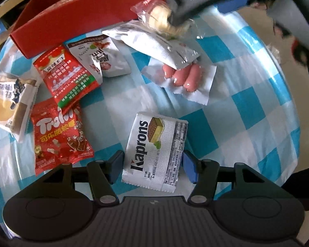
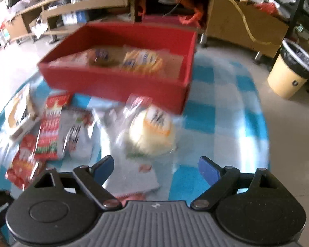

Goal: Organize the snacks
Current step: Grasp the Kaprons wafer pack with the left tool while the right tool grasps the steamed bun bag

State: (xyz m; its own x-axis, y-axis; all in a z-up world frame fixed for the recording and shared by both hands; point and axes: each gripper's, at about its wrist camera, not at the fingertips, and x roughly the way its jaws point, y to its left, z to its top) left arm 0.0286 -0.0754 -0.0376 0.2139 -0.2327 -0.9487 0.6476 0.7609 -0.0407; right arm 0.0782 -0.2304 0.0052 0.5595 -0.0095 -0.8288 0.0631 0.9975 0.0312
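The tablecloth (image 1: 243, 103) has blue and white squares, and the box (image 1: 76, 14) on it is red. The Kaprons packet (image 1: 156, 150) is white with black letters, the Trolli bag (image 1: 59, 135) is red with white and yellow writing, and the sausages (image 1: 183, 76) are pink. The round bun (image 2: 152, 131) is pale yellow, the bin (image 2: 288, 70) is cream with a black bag, and the gripper pads (image 2: 206, 170) are blue.

One red box (image 2: 117, 86) stands on the checked cloth (image 1: 247, 107), with two wrapped snacks (image 2: 142, 61) showing inside it. Outside the box lie eight packets: two red ones (image 1: 59, 135), two white printed pouches (image 1: 105, 59), one cream-and-brown pack (image 1: 10, 103), one Kaprons wafer (image 1: 154, 150), one sausage pack (image 1: 185, 78) and one clear-wrapped bun (image 2: 152, 131). Two grippers (image 1: 152, 165) are in view.
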